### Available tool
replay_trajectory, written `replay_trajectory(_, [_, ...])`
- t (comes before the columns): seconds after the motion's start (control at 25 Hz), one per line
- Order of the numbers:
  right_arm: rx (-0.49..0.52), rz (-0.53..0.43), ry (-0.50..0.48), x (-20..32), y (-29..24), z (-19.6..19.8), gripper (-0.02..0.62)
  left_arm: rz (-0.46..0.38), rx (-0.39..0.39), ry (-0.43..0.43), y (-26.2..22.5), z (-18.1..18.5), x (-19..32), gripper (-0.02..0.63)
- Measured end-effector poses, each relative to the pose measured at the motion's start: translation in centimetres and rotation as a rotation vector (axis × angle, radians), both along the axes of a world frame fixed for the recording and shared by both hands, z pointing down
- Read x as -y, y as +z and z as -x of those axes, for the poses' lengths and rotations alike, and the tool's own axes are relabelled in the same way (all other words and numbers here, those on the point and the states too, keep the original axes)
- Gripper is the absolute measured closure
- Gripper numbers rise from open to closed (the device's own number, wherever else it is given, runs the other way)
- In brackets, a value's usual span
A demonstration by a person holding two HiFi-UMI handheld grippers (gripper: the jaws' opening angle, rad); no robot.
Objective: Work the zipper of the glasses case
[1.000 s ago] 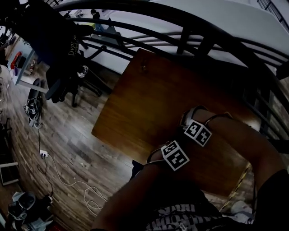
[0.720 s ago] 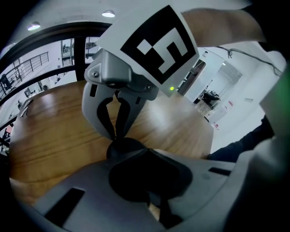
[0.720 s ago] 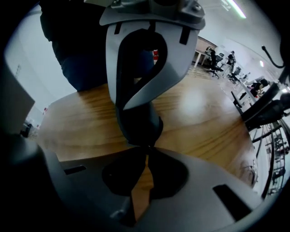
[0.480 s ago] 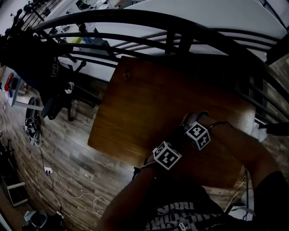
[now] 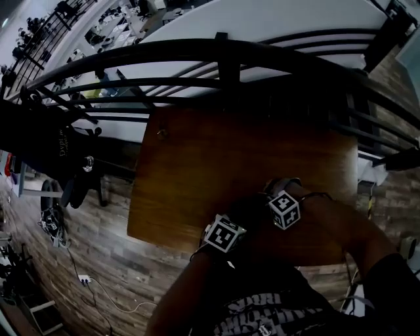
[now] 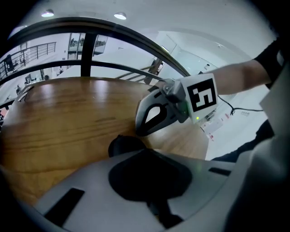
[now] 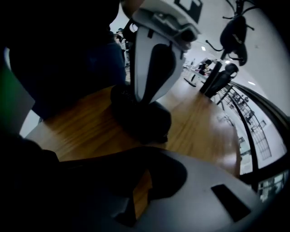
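A rectangular brown wooden table (image 5: 216,151) stands on a grey-brown wood-plank floor (image 5: 92,256), which shows past the table's left edge. Curved black metal railing bars (image 5: 197,49) run beyond its far edge, with a pale white surface (image 5: 275,16) behind them. Round ceiling lights (image 6: 120,16) glow overhead.

Open-plan office, mezzanine level. Black railing (image 5: 223,49) at 12 o'clock, desks (image 5: 125,13) on the level below at 11 (loose cables (image 5: 98,289) on plank floor (image 5: 98,230), 8 o'clock).

**A:** anyone able to read anything here?

**B:** not really. There's pale lettering on the dark hanging item (image 5: 63,152) at left, but it's too tiny to make out. The white print on the person's shirt (image 5: 256,319) is illegible too.
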State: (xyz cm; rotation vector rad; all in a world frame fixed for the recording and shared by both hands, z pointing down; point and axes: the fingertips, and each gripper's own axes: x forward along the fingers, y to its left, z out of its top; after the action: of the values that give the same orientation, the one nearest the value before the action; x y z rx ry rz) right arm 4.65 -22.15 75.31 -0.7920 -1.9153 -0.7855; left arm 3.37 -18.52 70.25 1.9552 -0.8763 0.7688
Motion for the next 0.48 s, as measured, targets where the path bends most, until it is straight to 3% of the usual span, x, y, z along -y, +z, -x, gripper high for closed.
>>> replay_trajectory(0.12, [0.087, 0.017, 0.122, 1.2, -1.9, 1.7, 0.597, -0.004, -0.073, -0.045, -0.8, 0.3, 0.1, 0.601])
replay_trajectory(0.28, [0.069, 0.074, 0.123, 0.8, -2.6, 3.2, 0.593, -0.021, -0.24, -0.242, -2.2, 1.4, 2.2, 0.601])
replay_trajectory(0.36, [0.04, 0.09, 0.099, 0.1, -2.2, 3.4, 0.544, -0.022, -0.24, -0.257, -2.1, 1.4, 2.5, 0.6])
replay_trajectory(0.48, [0.011, 0.098, 0.062, -0.4, -1.6, 3.5, 0.54, -0.011, -0.22, -0.207, -1.4, 0.6, 2.1, 0.6])
